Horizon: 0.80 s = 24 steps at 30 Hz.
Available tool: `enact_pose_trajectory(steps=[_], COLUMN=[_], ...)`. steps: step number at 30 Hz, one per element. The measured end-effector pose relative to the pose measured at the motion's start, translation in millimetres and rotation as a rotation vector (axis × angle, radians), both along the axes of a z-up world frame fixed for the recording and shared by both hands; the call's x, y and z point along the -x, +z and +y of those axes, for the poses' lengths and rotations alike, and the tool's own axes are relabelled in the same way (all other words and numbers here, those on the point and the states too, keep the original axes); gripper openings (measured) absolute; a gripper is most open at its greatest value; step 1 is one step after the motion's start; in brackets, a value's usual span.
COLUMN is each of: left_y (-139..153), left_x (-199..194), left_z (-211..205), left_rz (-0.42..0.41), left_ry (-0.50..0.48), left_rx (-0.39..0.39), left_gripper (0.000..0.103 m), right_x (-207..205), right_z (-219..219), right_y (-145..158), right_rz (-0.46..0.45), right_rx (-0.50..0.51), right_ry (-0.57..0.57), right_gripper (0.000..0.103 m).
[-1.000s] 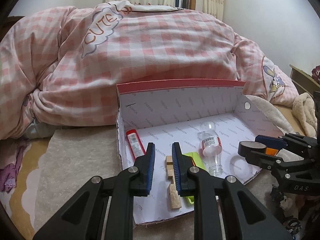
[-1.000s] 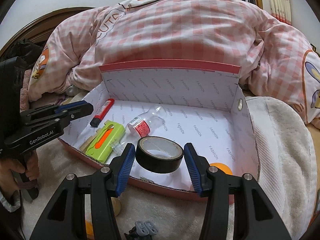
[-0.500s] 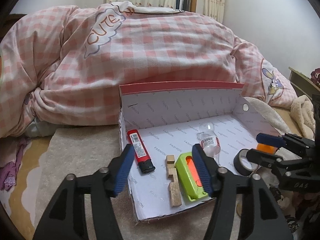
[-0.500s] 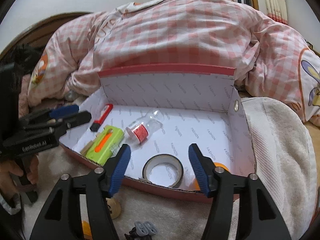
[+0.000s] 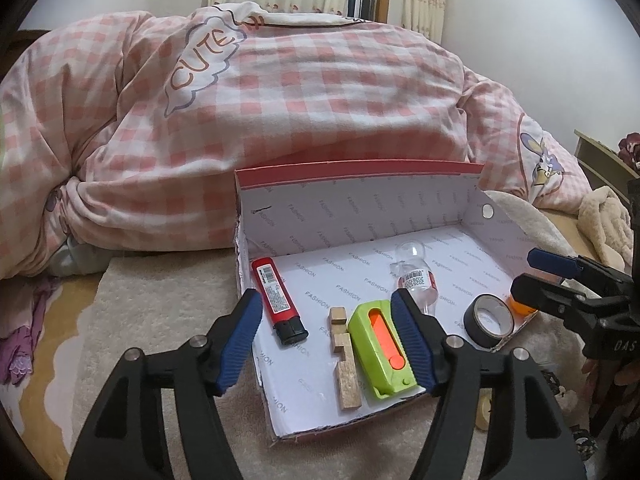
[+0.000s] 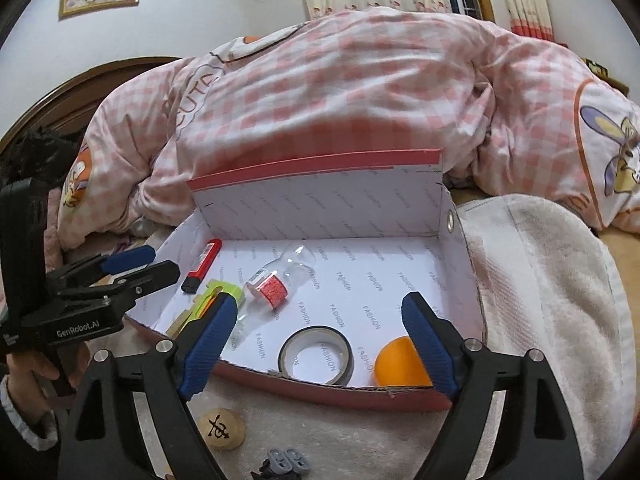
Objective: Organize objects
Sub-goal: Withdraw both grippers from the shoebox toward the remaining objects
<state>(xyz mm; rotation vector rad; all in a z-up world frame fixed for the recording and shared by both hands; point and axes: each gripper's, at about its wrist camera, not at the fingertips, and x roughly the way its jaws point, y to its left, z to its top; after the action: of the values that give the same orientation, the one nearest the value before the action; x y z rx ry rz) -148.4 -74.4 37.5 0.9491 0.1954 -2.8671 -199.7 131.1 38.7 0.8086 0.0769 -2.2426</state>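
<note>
Currently both grippers hover at the near edge of the cardboard box (image 6: 320, 208), nothing held. Left gripper (image 5: 326, 336): jaws spread wide, empty, above the box's left front corner. Right gripper (image 6: 316, 340): jaws also wide apart, empty, over the front wall.

Box contents, all lying on the white printed floor:
- black tape roll (image 6: 316, 356) flat, near the front wall, just left of the orange ball (image 6: 400, 364), which sits in the front right corner
- clear plastic bottle (image 6: 280, 276) on its side, red label end toward the front, mid-floor
- green utility knife (image 5: 382, 350) with orange slider, at the front left, alongside the wooden block piece (image 5: 345, 364)
- red lighter (image 5: 276, 300) by the left wall, black end toward the front

Outside the box, on the beige towel (image 6: 340, 436) in front: a round wooden chess piece (image 6: 221, 428) with a dark character on top, and a small grey clip-like item (image 6: 286, 460), partly cut off by the frame edge. A pink checked quilt (image 5: 300, 92) is piled behind the box.
</note>
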Motion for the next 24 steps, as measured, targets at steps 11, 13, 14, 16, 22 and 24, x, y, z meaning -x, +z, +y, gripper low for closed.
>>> enact_pose_trajectory(steps=[11,13,14,16,22,24], left_y=[9,9,9,9,11,13], left_x=[-8,-9,-9,-9,-13,-15], left_z=[3,3,4,5,12,14], left_rz=[0.018,0.019,0.018,0.016,0.021,0.023], left_ry=[-0.018,-0.019,-0.021,-0.025,-0.045,-0.057], left_rx=[-0.008,-0.009,-0.010,-0.008,-0.040,-0.061], left_gripper=[0.069,0.069,0.069,0.069,0.069,0.069], right_x=[-2,-2,-3,-4,-12,-15], right_z=[6,10,12,14,18,21], right_y=[0,1,2,3,4,5], right_rz=[0.015,0.016,0.018,0.022,0.039,0.039], right_rx=[-0.011,-0.002,0.004,0.005,-0.023,-0.022], right_ry=[-0.005,-0.010,-0.011,-0.011,0.015,0.019], right_gripper=[0.086,0.086,0.086,0.086,0.086,0.086])
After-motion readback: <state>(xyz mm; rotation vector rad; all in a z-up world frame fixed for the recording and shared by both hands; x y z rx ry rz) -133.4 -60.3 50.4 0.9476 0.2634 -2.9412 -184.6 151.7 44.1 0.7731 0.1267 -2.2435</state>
